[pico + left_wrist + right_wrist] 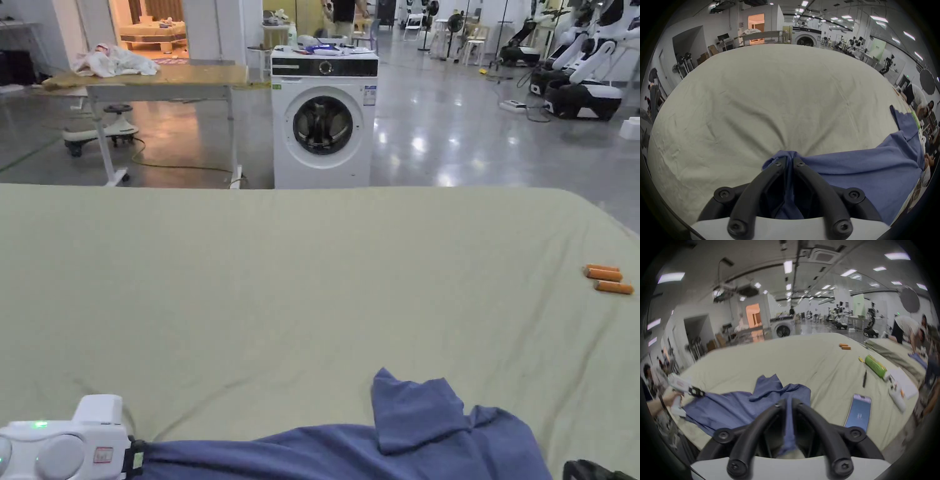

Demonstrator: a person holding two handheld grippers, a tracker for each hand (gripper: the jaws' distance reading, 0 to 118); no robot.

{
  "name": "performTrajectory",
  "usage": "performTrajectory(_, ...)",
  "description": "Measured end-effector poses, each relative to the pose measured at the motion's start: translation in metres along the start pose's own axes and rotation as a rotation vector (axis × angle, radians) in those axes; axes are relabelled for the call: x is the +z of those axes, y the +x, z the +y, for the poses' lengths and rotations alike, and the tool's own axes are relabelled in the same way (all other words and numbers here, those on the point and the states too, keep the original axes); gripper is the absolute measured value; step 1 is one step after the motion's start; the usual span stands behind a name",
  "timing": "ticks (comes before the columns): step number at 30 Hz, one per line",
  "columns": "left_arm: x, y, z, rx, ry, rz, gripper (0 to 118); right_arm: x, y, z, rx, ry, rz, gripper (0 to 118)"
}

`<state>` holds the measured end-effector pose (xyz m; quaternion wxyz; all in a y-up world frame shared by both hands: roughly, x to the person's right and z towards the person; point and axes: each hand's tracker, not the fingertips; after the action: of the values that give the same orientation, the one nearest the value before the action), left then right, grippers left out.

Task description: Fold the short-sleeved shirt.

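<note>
blue shirt (859,168) pinched by left tool (790,160), seemingly right tool (786,402)

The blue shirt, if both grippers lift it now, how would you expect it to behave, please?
Probably floppy: the blue shirt bunches where the left gripper and right gripper pinch it. Likely light; it sags between them and may drag the wrinkled sheet.

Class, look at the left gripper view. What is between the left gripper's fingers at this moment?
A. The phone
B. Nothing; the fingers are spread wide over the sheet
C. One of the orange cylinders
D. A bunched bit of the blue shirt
D: in the left gripper view the left gripper has its fingers closed together on a gathered fold of the blue shirt, which trails off across the pale green sheet.
</note>
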<state>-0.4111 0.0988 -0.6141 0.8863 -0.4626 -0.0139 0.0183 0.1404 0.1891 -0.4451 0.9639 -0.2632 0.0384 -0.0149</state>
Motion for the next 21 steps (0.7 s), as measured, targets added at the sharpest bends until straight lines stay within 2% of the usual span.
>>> performTrajectory(1, 0.000, 0.001, 0.003, -0.017, -0.012, 0.004, 6, -0.016, 0.002, 0.009, 0.041, -0.005, -0.004, 17)
performTrajectory(2, -0.001, 0.002, 0.005, -0.038, -0.024, 0.008, 6, -0.034, 0.005, 0.016, 0.068, 0.001, 0.013, 36)
performTrajectory(3, -0.002, 0.004, 0.005, -0.048, -0.028, 0.011, 6, -0.054, 0.009, 0.024, 0.092, -0.037, 0.028, 63)
performTrajectory(4, -0.002, 0.005, 0.006, -0.051, -0.030, 0.013, 6, -0.072, 0.013, 0.030, 0.102, -0.061, 0.055, 74)
performTrajectory(6, -0.002, 0.005, 0.006, -0.052, -0.034, 0.016, 6, -0.113, 0.023, 0.039, 0.134, -0.119, 0.088, 75)
performTrajectory(9, 0.000, 0.006, 0.004, -0.061, -0.029, 0.019, 6, -0.166, 0.034, 0.041, 0.216, -0.226, 0.076, 75)
performTrajectory(11, 0.000, 0.005, 0.003, -0.055, -0.026, 0.019, 6, -0.194, 0.043, 0.040, 0.205, -0.296, 0.107, 75)
performTrajectory(13, 0.001, 0.005, 0.004, -0.056, -0.027, 0.020, 6, -0.216, 0.053, 0.037, 0.168, -0.356, 0.139, 71)
performTrajectory(14, 0.001, 0.005, 0.004, -0.058, -0.029, 0.021, 6, -0.224, 0.056, 0.035, 0.171, -0.375, 0.153, 65)
performTrajectory(15, 0.000, 0.006, 0.005, -0.061, -0.031, 0.022, 6, -0.228, 0.056, 0.033, 0.193, -0.394, 0.163, 52)
performTrajectory(17, 0.000, 0.006, 0.005, -0.065, -0.034, 0.023, 6, -0.229, 0.052, 0.031, 0.244, -0.409, 0.189, 46)
performTrajectory(18, 0.000, 0.006, 0.006, -0.068, -0.036, 0.023, 6, -0.226, 0.052, 0.033, 0.249, -0.386, 0.191, 35)
performTrajectory(20, -0.001, 0.006, 0.006, -0.070, -0.039, 0.024, 6, -0.224, 0.057, 0.036, 0.229, -0.375, 0.213, 6)
performTrajectory(21, 0.000, 0.007, 0.006, -0.072, -0.040, 0.026, 6, -0.222, 0.057, 0.038, 0.230, -0.380, 0.206, 4)
